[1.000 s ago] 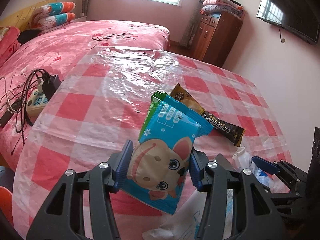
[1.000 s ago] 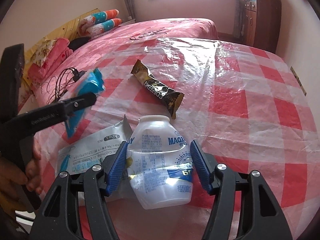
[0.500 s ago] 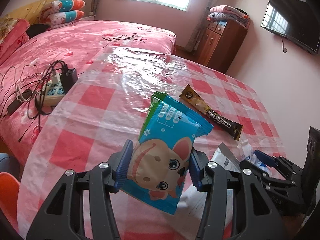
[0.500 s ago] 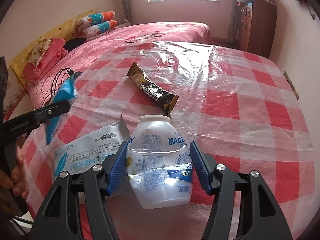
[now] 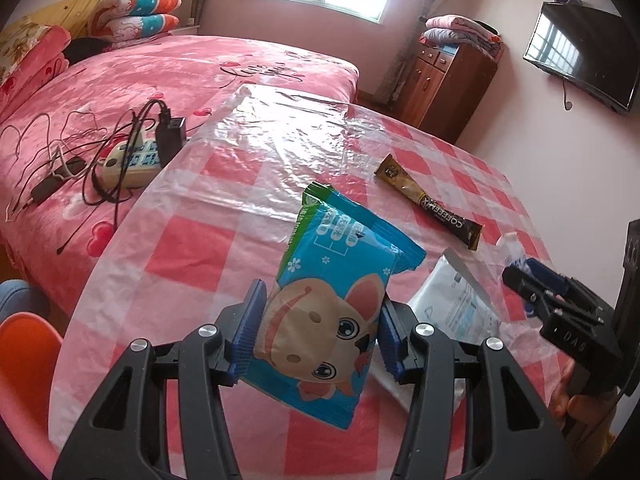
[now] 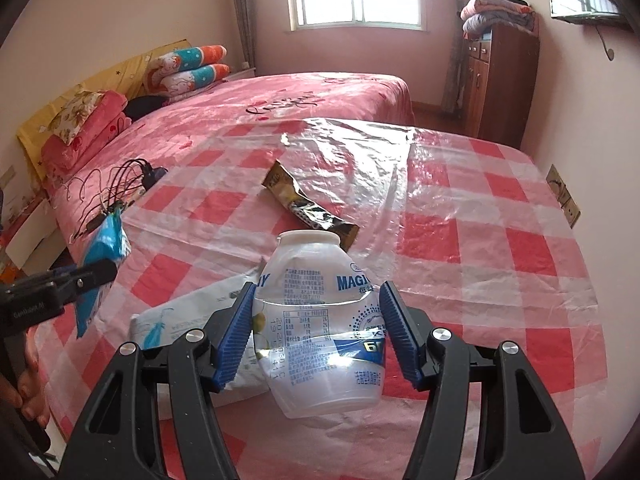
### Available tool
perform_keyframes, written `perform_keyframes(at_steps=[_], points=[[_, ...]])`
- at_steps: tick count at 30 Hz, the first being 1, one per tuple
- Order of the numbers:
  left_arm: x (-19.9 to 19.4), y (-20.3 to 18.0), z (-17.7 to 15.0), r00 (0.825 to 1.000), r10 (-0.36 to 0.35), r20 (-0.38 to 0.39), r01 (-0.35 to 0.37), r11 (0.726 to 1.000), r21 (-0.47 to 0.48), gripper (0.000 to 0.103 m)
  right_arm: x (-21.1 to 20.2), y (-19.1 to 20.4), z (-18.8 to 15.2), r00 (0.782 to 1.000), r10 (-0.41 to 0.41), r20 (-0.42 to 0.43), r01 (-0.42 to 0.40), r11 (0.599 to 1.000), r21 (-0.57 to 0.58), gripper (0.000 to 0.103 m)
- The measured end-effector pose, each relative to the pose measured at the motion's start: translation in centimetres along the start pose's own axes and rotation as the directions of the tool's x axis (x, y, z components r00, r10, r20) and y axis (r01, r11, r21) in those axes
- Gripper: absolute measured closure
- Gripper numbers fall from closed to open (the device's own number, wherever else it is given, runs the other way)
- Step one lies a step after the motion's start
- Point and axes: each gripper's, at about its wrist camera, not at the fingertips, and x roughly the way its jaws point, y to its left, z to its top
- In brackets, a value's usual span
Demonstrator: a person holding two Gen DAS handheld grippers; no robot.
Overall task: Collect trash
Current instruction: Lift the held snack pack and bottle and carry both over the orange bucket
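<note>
While left gripper [image 5: 318,330] pinches the blue cartoon wipes pack [image 5: 334,308] and right gripper [image 6: 316,330] clamps the crushed plastic bottle [image 6: 320,320], both clear of the table, keep squeezing and grab the coffee stick wrapper [image 6: 310,208] at 12 o'clock next.

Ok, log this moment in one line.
left gripper: shut on blue cartoon wipes packet | right gripper: shut on crumpled white plastic bottle

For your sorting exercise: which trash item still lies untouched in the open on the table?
The coffee sachet: long, dark and gold, lying alone on the checked table.
</note>
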Motion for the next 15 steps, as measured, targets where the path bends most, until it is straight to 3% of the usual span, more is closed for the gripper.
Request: perform_keyframes(at_steps=[15], points=[[-2.5,3.1,-1.8,1.000,-0.006,0.000,0.006,0.999,-0.036,0.050,-1.1,4.9,-0.2,1.000,0.024,0.005,-0.023,0.995,-0.100,0.040]])
